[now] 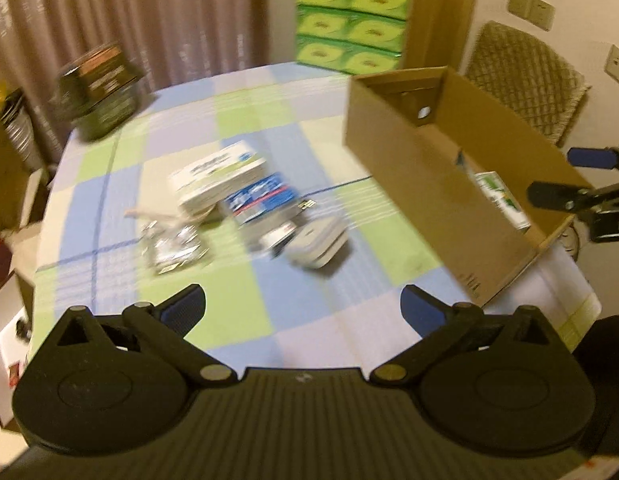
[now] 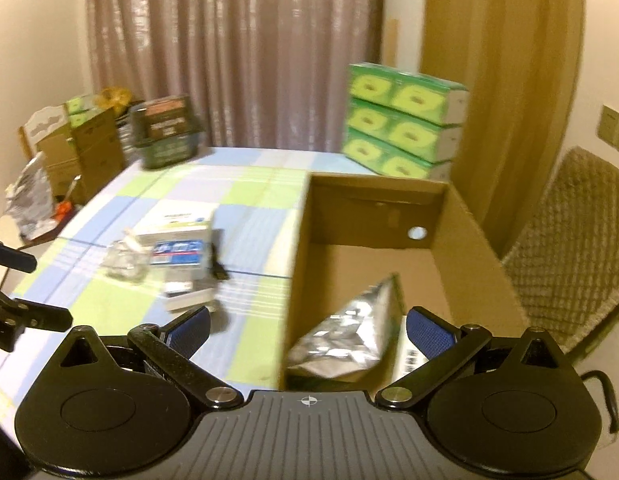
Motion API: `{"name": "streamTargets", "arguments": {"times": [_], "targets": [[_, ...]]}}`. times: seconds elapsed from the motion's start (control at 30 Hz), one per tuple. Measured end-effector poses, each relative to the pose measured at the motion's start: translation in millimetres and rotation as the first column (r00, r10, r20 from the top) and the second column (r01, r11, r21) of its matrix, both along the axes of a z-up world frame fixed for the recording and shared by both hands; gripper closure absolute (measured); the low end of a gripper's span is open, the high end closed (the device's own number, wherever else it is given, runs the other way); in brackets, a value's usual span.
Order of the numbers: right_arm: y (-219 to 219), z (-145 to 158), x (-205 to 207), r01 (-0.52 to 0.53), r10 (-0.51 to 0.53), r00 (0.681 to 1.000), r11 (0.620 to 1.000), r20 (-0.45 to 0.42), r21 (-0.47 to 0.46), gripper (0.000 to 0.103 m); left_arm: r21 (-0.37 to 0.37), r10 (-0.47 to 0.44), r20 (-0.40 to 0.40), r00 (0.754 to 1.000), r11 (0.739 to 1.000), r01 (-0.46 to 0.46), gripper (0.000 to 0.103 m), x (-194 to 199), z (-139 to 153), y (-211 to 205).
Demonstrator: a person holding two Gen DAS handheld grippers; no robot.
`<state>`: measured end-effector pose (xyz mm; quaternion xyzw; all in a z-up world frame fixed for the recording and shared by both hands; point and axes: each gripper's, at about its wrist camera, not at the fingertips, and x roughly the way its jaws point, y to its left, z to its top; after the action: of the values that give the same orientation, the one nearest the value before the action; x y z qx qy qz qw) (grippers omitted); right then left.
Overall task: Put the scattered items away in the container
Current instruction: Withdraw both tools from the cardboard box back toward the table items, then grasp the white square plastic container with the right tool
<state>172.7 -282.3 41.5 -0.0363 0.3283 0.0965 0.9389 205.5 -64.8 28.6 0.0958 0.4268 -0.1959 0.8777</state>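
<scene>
Both grippers released: left gripper [image 1: 303,304] faces the mid-frame pile, right gripper [image 2: 307,326] above the cardboard box [image 2: 297,248]. Next grab probably the white flat case [image 1: 319,246], lower right of the pile; straddle its short edges, squeeze firmly.

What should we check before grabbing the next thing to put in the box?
1. Left gripper open and holding nothing: ok.
2. Right gripper open and holding nothing: ok.
3. Silver bag is inside the cardboard box, no longer held: ok.
4. Box has room left: ok, bare floor shows at its far end.
5. Things still waiting on the table: not ok, a white box, a blue packet and a shiny wrapper remain out.
6. Which item is easiest to grab: cannot tell, the pile is blurred.
</scene>
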Motion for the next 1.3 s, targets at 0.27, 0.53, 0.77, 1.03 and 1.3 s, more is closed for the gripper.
{"name": "streamTargets", "arguments": {"times": [0.27,0.53,0.77,1.03,1.3], "targets": [[58.1,-7.9,-6.2,-0.136,0.136,0.991,0.990,-0.012,-0.030,0.002,0.015,0.062,-0.003,0.998,0.998,-0.062,0.001,-15.3,-11.0,51.0],[97.3,-29.3,4.1,-0.236,0.235,0.971,0.971,-0.036,-0.043,0.002,0.000,0.071,-0.019,0.997,0.997,-0.071,0.001,-9.4,-24.5,78.7],[118.4,-54.9,25.1,-0.281,0.277,0.959,0.956,-0.064,-0.078,0.002,0.010,0.065,-0.032,0.997,0.998,-0.065,0.001,7.2,-43.9,86.9],[126.6,-82.1,53.5,-0.299,0.289,0.952,0.949,-0.104,-0.102,0.002,0.058,0.016,-0.027,1.000,0.998,-0.015,0.001,36.0,-68.9,84.6],[130.1,-103.7,82.8,-0.277,0.265,0.957,0.955,-0.120,-0.105,0.002,0.051,0.039,-0.037,0.999,0.998,-0.037,0.001,70.2,-88.7,90.1]]}}
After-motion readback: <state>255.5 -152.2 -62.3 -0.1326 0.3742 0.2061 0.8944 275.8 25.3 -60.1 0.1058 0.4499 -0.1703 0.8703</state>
